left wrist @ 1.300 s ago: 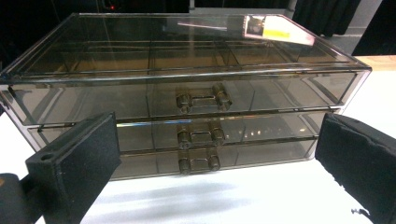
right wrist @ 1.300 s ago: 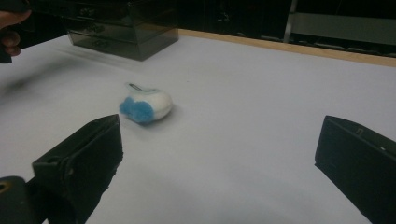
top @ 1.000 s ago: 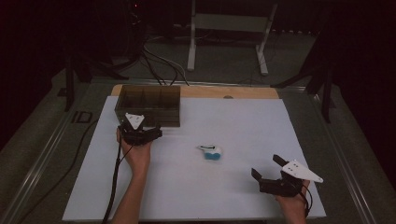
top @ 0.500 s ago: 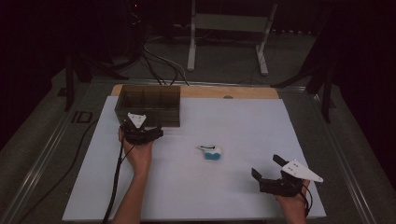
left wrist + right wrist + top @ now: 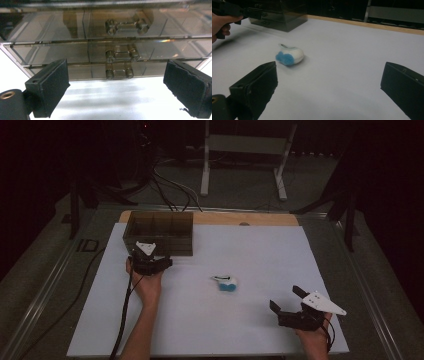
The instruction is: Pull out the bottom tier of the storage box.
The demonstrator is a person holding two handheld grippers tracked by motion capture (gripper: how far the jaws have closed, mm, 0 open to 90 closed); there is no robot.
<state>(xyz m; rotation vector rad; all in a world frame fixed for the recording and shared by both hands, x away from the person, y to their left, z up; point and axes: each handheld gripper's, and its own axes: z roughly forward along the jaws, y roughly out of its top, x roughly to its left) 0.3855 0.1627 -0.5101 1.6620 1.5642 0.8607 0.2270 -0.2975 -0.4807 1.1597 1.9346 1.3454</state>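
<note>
Nearest you in the high view, your right gripper (image 5: 287, 302) rests on the white sheet (image 5: 260, 330) at the near right, jaws spread wide with nothing between them. Its own view adds what the high one cannot: the small white and blue object (image 5: 289, 55) lies on its side ahead and left of the jaws, well apart from both pads (image 5: 257, 82), blue end turned toward the camera. In the high view that object (image 5: 226, 283) sits mid-sheet, between your two hands.

Farther off, your left gripper (image 5: 160, 261) points at the front of the drawer box (image 5: 159, 232). Its jaws have just been closing a little, yet they stand spread, nothing between them. The left gripper view gives the detail lost from above: three smoky clear drawers stacked, each with a bar handle, and the lowest handle (image 5: 119, 72) lies centred in the gap between the pads (image 5: 51, 87), ahead of them and untouched. The box stands at the sheet's far left, by the wooden edge (image 5: 250, 218)
</note>
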